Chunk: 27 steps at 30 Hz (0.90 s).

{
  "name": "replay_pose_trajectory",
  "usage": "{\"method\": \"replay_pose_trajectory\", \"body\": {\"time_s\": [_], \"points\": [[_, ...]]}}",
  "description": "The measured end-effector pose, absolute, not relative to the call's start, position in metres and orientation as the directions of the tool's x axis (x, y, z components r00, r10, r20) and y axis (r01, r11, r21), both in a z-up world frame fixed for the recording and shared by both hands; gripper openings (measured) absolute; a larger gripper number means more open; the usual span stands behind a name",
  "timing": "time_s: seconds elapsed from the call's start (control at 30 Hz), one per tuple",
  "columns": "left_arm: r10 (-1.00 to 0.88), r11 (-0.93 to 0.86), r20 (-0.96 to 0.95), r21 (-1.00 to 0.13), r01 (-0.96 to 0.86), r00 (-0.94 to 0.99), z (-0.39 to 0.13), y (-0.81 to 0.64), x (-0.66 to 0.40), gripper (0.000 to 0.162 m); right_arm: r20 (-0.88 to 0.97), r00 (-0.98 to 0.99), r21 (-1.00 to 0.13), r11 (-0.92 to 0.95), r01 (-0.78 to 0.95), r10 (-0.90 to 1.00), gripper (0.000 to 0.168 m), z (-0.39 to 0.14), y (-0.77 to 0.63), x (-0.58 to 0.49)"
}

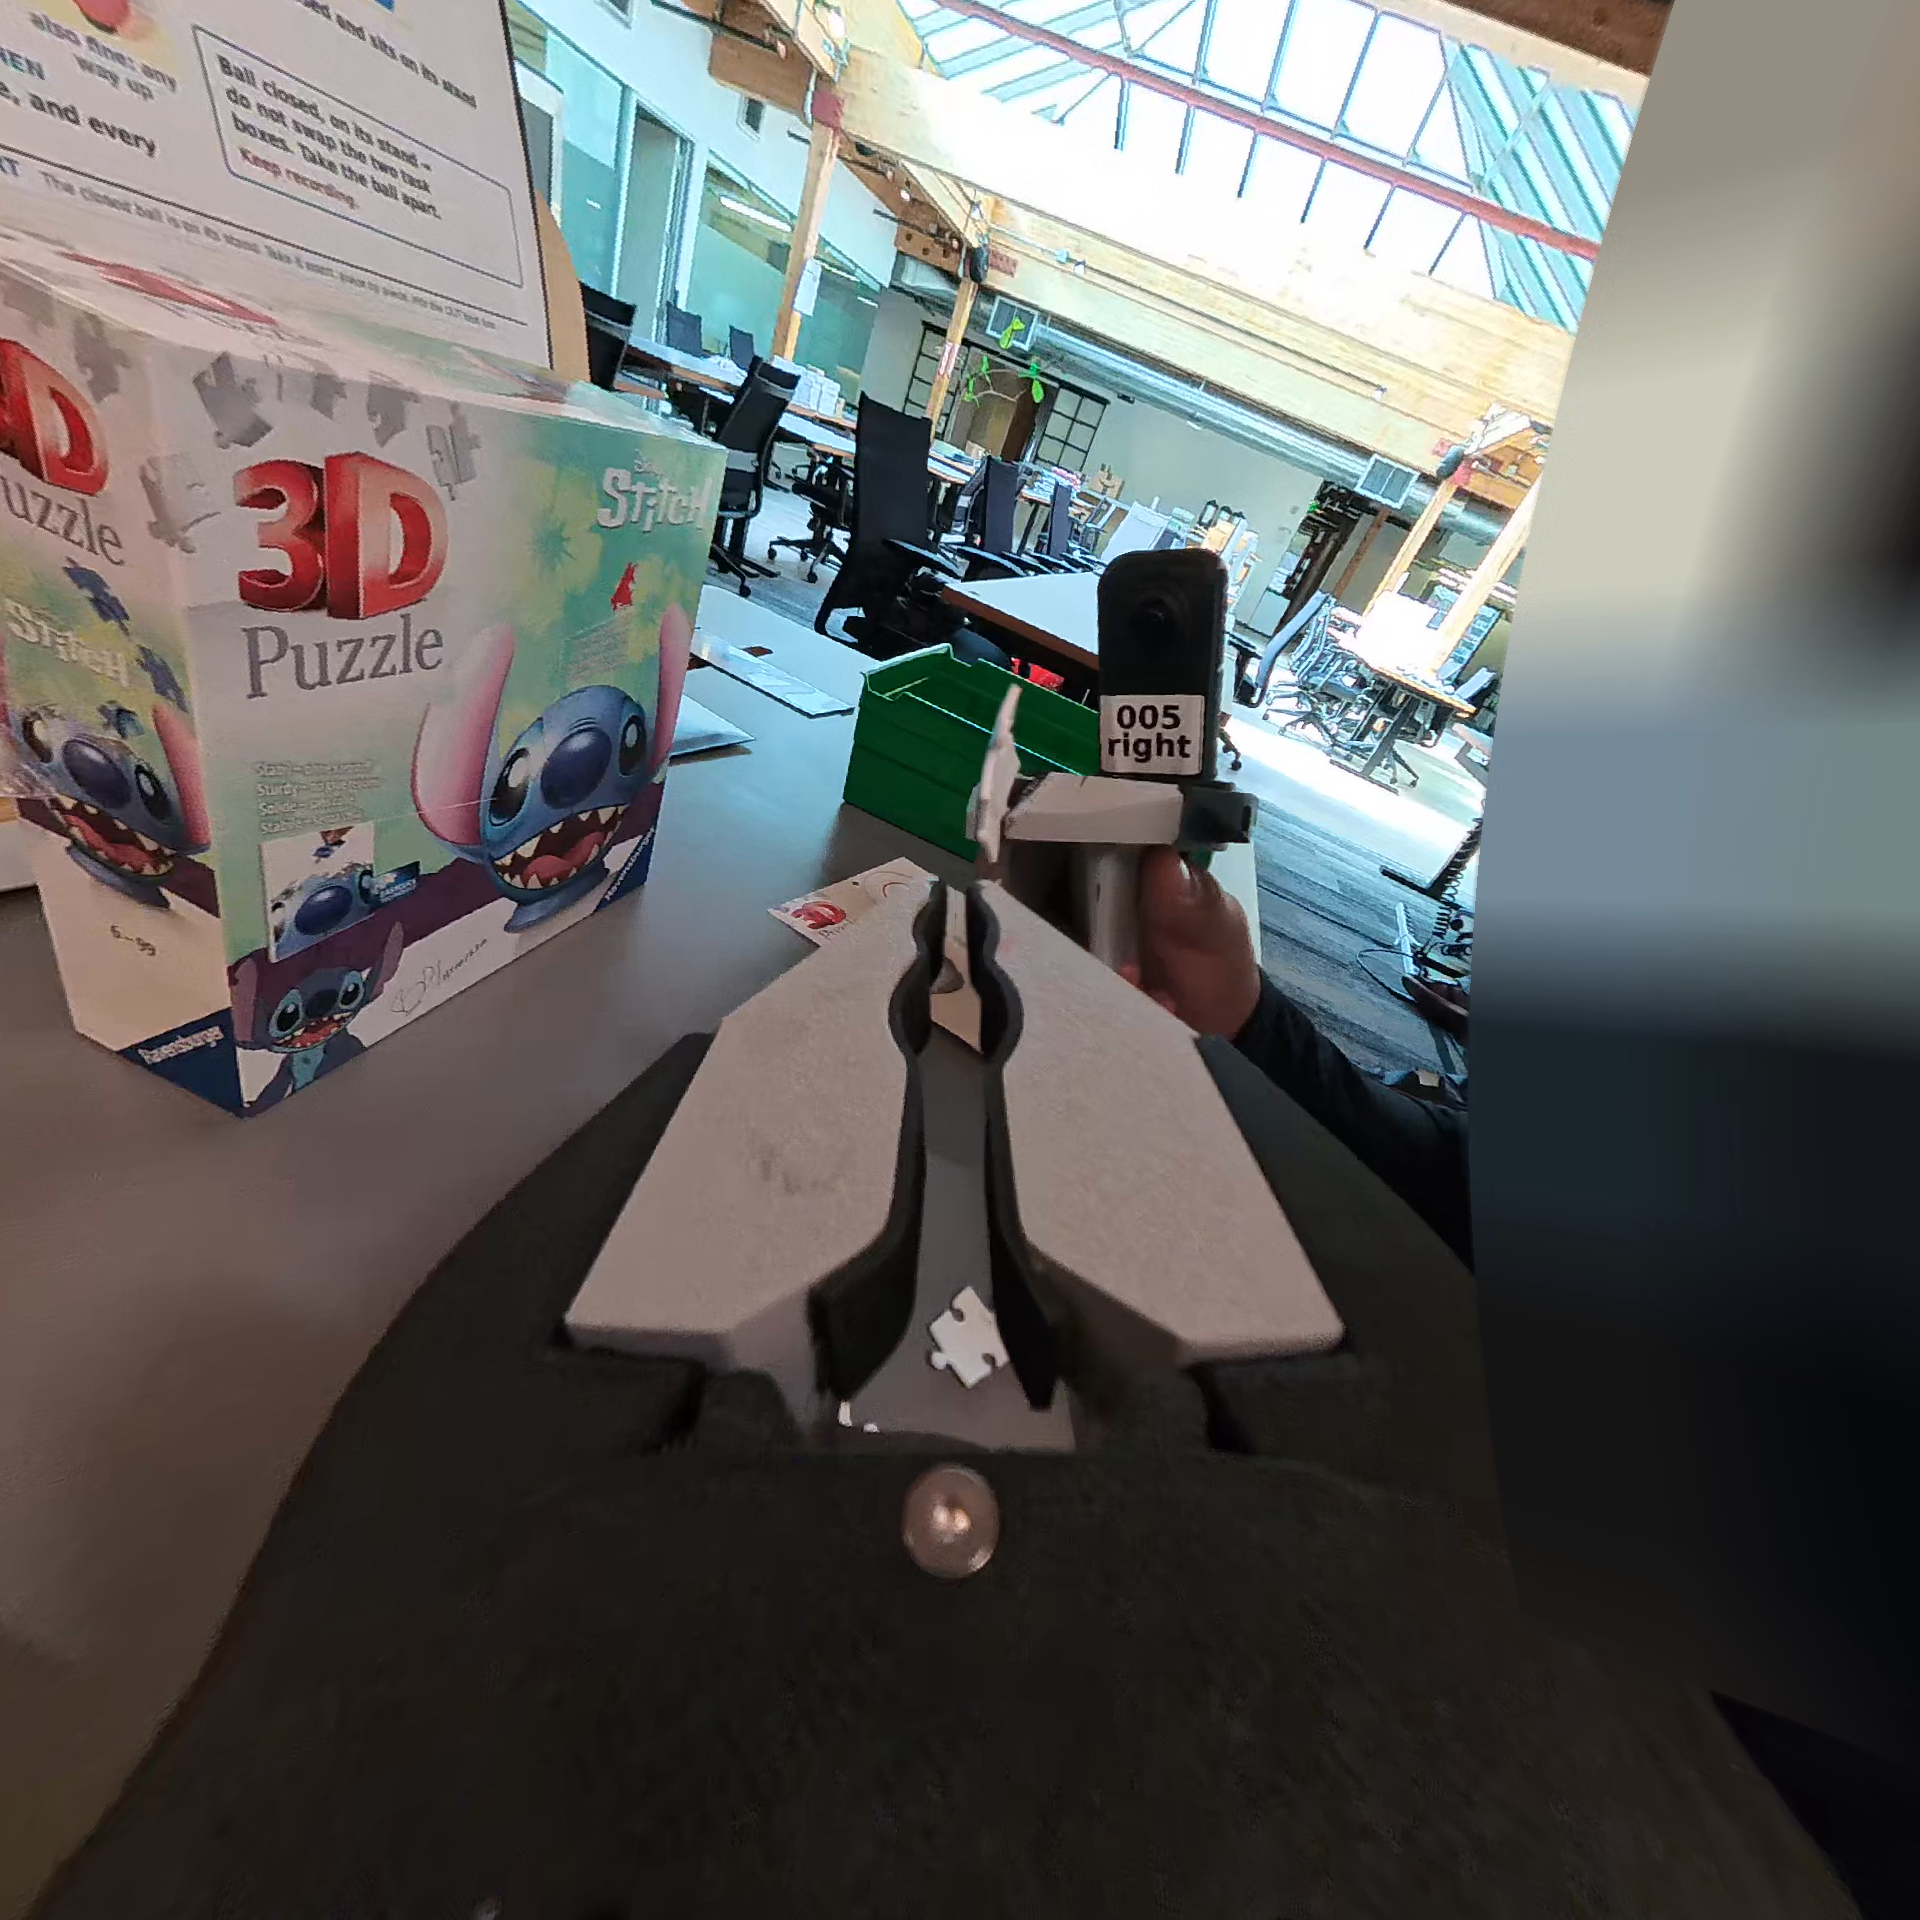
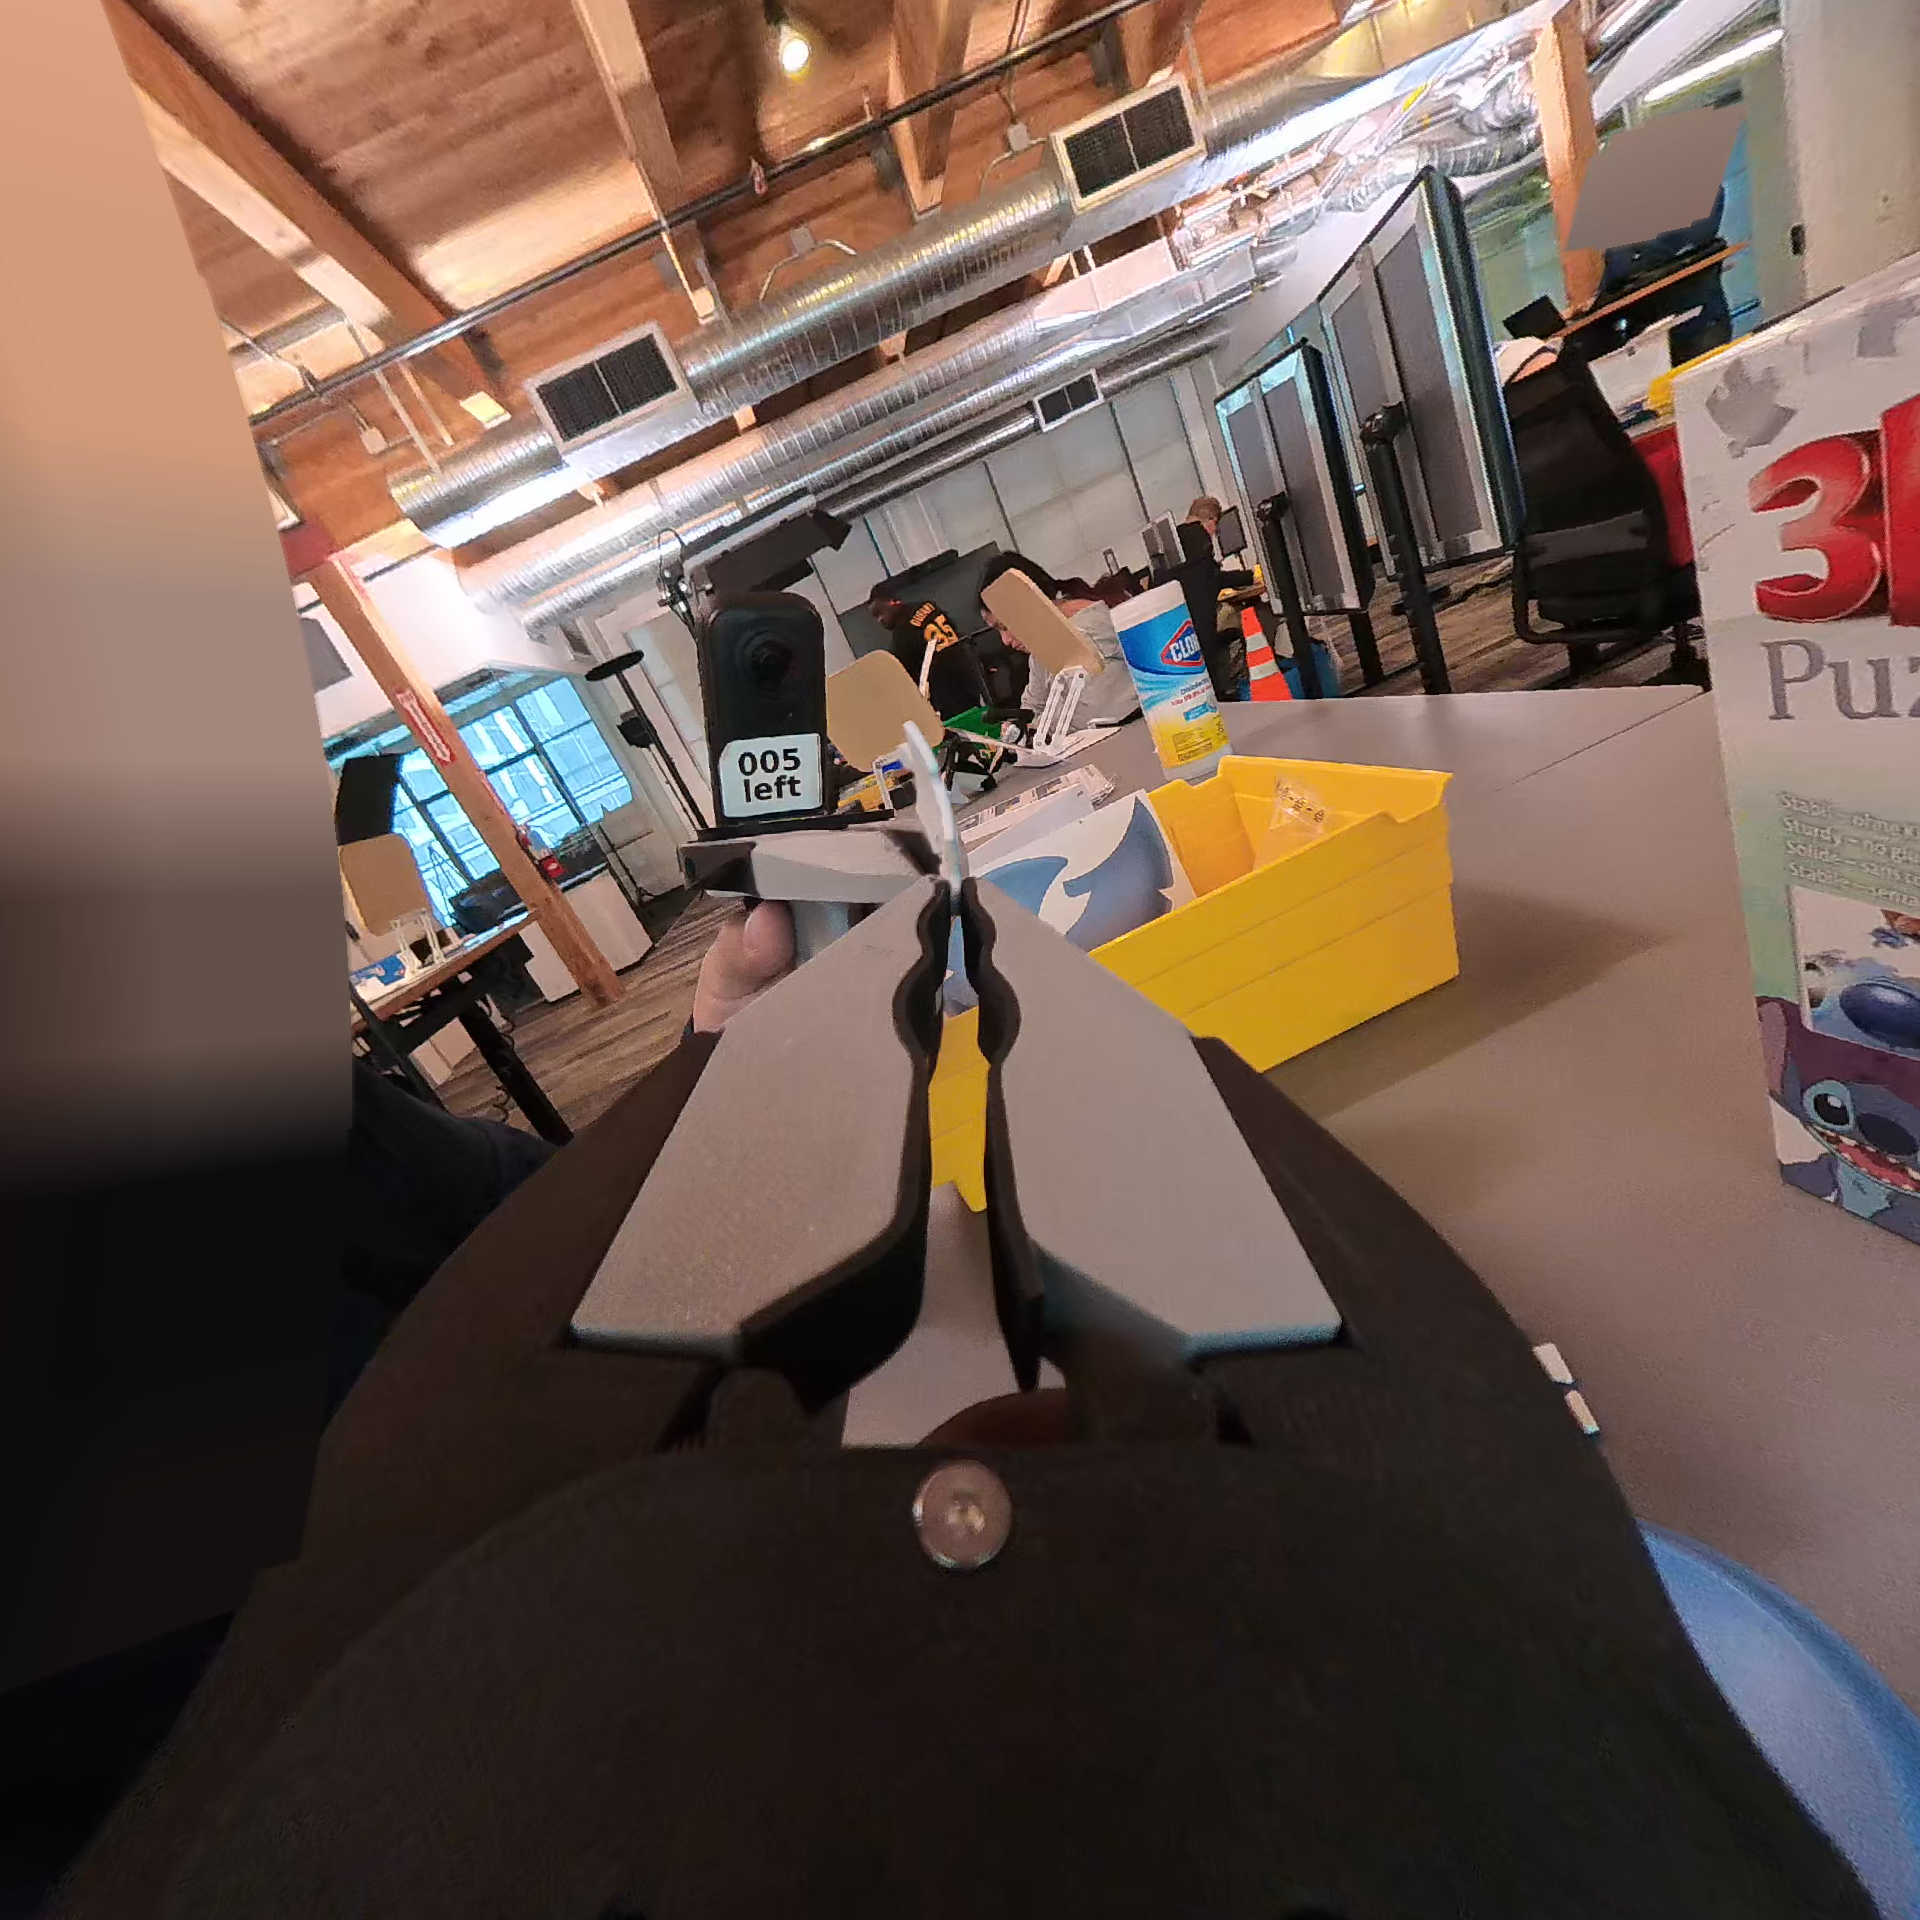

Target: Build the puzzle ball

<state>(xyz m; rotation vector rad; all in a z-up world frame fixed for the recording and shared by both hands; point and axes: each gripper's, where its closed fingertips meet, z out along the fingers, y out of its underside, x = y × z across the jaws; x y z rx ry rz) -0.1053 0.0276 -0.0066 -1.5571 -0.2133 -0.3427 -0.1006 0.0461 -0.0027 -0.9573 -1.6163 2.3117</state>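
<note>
- The left gripper [image 1: 958,914] is raised above the grey table [image 1: 312,1195], its jaws closed on a thin puzzle piece [image 1: 961,992] seen edge-on between the tips.
- The right gripper [image 2: 956,904] is raised too, its jaws pinched on another piece [image 2: 932,790], a pale curved one that sticks up past the tips.
- The two grippers face each other with their tips close together; whether the two pieces touch cannot be told.
- In the left wrist view the right gripper sits just beyond the left tips, held by a hand [image 1: 1195,935] in a dark sleeve.
- A loose white piece [image 1: 966,1335] lies on the table below the left jaws.
- A puzzle box [image 1: 364,727] stands on the table to the left, with a printed sheet [image 1: 312,156] upright behind it.
- A green bin [image 1: 925,748] sits on the table behind the right gripper.
- A yellow bin [image 2: 1320,894] sits beyond the right tips, with a blue and white part [image 2: 1101,873] in it.
- A wipes tub [image 2: 1169,675] stands behind the yellow bin.
</note>
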Motion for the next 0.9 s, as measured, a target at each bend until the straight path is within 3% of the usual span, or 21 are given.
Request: {"method": "replay_pose_trajectory", "body": {"time_s": [0.9], "points": [[-0.126,-0.061,0.336,-0.942,0.331,0.934,-0.015,0.035,-0.092,0.0,-0.443,-0.802,-0.873,-0.394,0.286,0.401,0.0,-0.01,0.031,-0.097]]}}
